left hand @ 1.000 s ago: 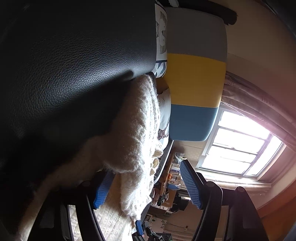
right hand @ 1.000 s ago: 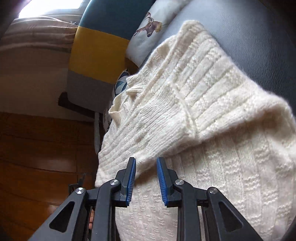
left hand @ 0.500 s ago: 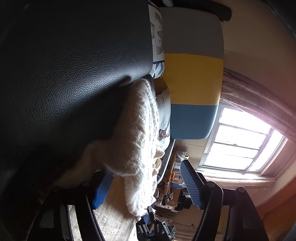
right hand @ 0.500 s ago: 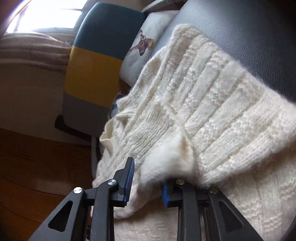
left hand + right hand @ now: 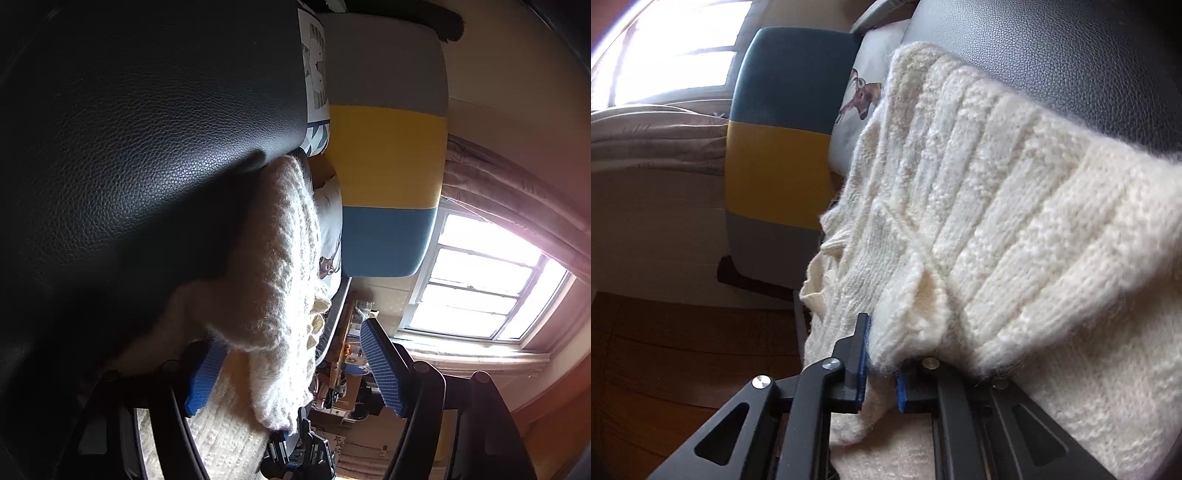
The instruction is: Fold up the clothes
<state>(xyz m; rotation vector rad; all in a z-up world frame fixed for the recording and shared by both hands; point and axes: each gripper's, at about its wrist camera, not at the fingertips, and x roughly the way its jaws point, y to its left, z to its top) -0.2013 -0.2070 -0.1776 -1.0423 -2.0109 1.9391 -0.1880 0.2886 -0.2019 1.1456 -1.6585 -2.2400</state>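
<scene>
A cream knitted sweater (image 5: 1015, 229) lies partly folded on a black leather sofa (image 5: 1071, 74). My right gripper (image 5: 881, 373) is shut on a bunched fold at the sweater's edge, and the knit bulges up between its blue pads. In the left wrist view the same sweater (image 5: 280, 277) runs as a thick fold between the spread fingers of my left gripper (image 5: 291, 373), which is open; the pads stand apart from the knit. The right gripper (image 5: 295, 454) shows small at the bottom, under the fold's end.
A grey, yellow and blue striped cushion (image 5: 388, 158) and a white pillow with a deer print (image 5: 864, 99) stand at the sofa's end. Behind them are a bright window (image 5: 480, 284) and a curtain (image 5: 653, 144). Wooden floor (image 5: 683, 350) lies below.
My right gripper has gone from open over the sweater to shut on a fold of it, and the fold has lifted. My left gripper stays open and has barely moved.
</scene>
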